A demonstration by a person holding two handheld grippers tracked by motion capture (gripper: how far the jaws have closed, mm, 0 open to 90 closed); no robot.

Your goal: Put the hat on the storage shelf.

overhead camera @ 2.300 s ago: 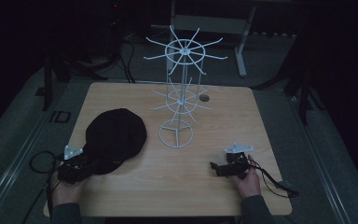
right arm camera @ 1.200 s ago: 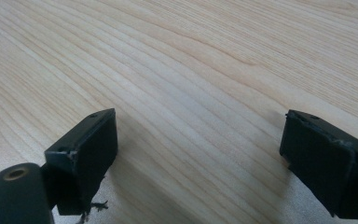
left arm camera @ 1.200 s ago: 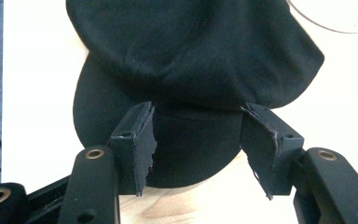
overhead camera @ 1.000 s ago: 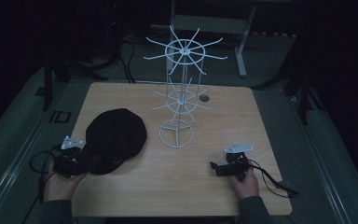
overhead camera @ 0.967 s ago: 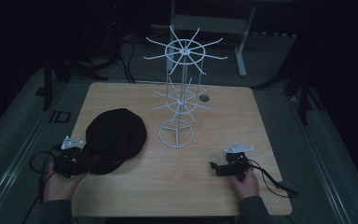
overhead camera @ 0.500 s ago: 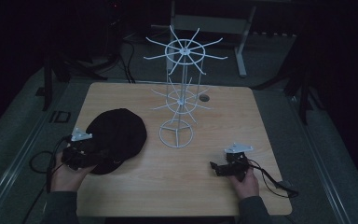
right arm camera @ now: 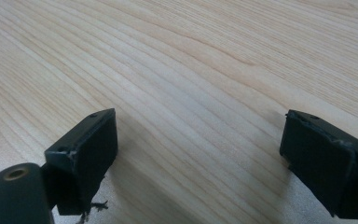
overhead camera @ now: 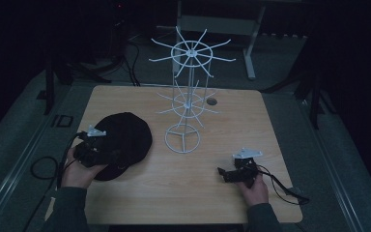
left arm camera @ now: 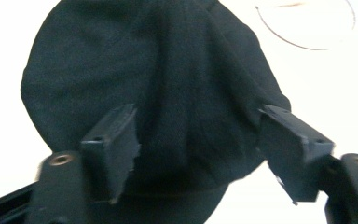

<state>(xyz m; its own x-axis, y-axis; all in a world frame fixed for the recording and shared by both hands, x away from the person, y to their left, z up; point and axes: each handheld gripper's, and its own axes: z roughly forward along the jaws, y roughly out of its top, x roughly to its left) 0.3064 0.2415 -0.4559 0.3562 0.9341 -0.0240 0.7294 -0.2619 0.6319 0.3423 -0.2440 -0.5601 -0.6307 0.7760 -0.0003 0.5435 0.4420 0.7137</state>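
Approaching the black cap (overhead camera: 121,140) appears to be the step in hand; the left hand-held gripper (left arm camera: 200,154) hovers at the cap's brim end with jaws spread wide on either side of the crown, nothing pinched; the cap lies flat on the desk (overhead camera: 270,121) at about 9 o'clock from the white wire rack (overhead camera: 186,96). Judged next move: advance, close on the fabric, lift toward a rack hook; soft cloth may slip. The right hand-held gripper (right arm camera: 200,163) rests spread over bare desk at 5 o'clock; no containers present.
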